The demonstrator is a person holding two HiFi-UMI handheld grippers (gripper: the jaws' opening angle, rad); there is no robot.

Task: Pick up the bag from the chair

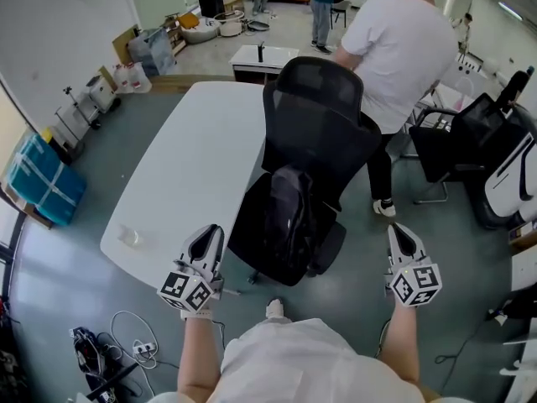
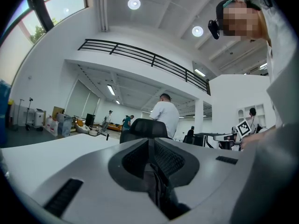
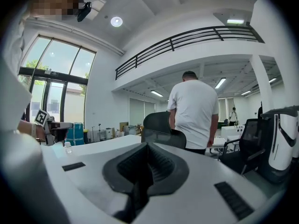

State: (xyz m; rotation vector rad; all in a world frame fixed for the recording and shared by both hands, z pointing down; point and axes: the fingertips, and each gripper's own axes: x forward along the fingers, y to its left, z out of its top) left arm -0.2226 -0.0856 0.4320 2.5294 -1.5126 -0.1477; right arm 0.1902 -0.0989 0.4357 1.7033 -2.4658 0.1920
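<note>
A black bag (image 1: 289, 217) stands on the seat of a black mesh office chair (image 1: 315, 99) pulled up to the white table (image 1: 193, 166). My left gripper (image 1: 207, 237) hovers just left of the chair's front, apart from the bag, jaws pressed together and empty. My right gripper (image 1: 402, 232) is held to the right of the chair, further from the bag, also shut and empty. The left gripper view shows the shut left gripper (image 2: 150, 146) with the chair back (image 2: 142, 125) beyond. In the right gripper view the right gripper (image 3: 147, 148) points past the chair (image 3: 159, 122).
A person in a white shirt (image 1: 394, 49) stands right behind the chair. Another black chair (image 1: 470, 133) and a white machine (image 1: 516, 179) are at the right. A small bottle (image 1: 130, 236) sits on the table's near corner. Cables (image 1: 109, 351) lie on the floor at the left.
</note>
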